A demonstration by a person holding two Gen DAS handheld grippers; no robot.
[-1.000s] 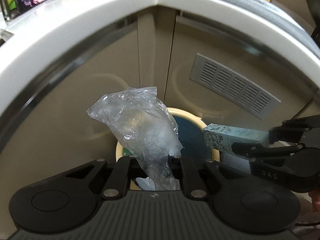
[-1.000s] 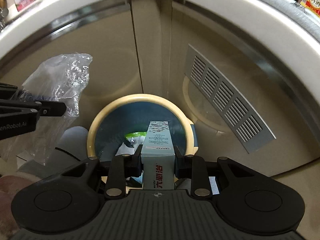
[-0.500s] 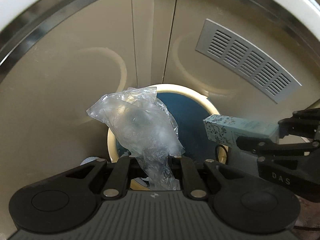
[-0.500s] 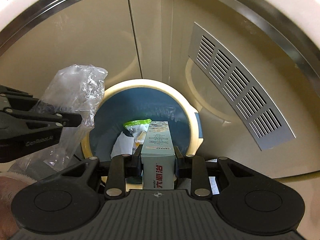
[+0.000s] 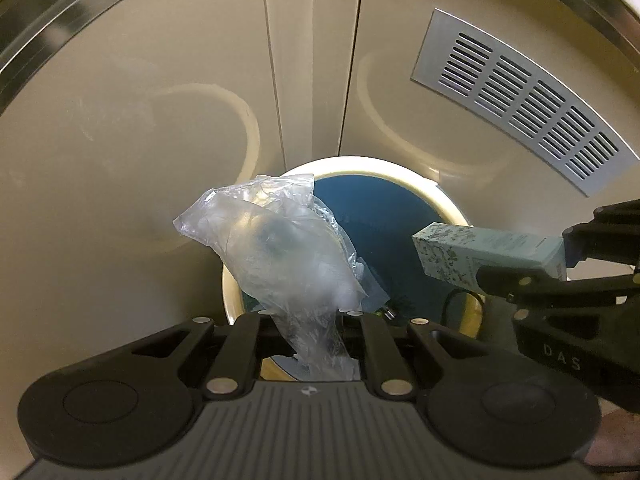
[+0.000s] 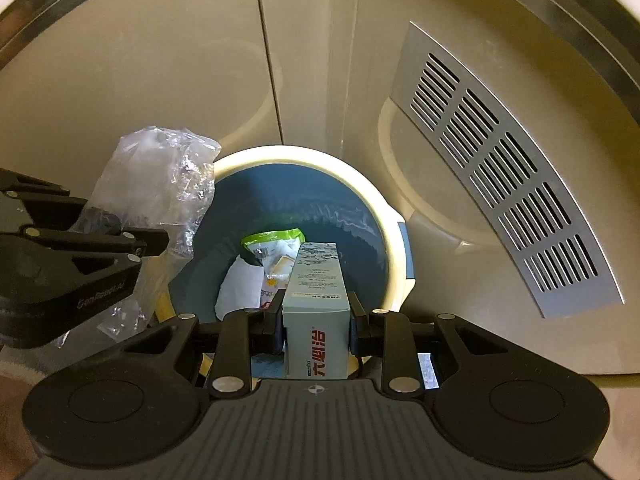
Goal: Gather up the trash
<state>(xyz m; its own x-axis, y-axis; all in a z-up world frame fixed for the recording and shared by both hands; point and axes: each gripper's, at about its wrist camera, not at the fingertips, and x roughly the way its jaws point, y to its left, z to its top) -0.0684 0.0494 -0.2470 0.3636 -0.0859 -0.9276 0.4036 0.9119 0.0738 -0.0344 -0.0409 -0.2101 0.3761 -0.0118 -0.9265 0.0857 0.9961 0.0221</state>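
Observation:
My left gripper (image 5: 306, 314) is shut on a crumpled clear plastic bag (image 5: 280, 256), held over the left rim of a round cream trash bin (image 5: 360, 162) with a blue liner. My right gripper (image 6: 316, 308) is shut on a pale teal carton (image 6: 316, 280) with red lettering, held over the bin's (image 6: 304, 154) opening. The carton (image 5: 480, 252) and right gripper also show at the right of the left wrist view; the bag (image 6: 160, 184) and left gripper (image 6: 148, 244) show at the left of the right wrist view. A green-edged wrapper (image 6: 272, 246) and white paper (image 6: 240, 288) lie inside the bin.
Beige cabinet panels (image 5: 160, 120) stand close behind the bin, meeting in a corner. A grey vent grille (image 6: 500, 168) is on the right panel, also seen in the left wrist view (image 5: 520, 96). A metal strip and the counter edge run above.
Both grippers have moved down and forward toward the bin, so it looks larger and the counter top has left view. Both still hold their items.

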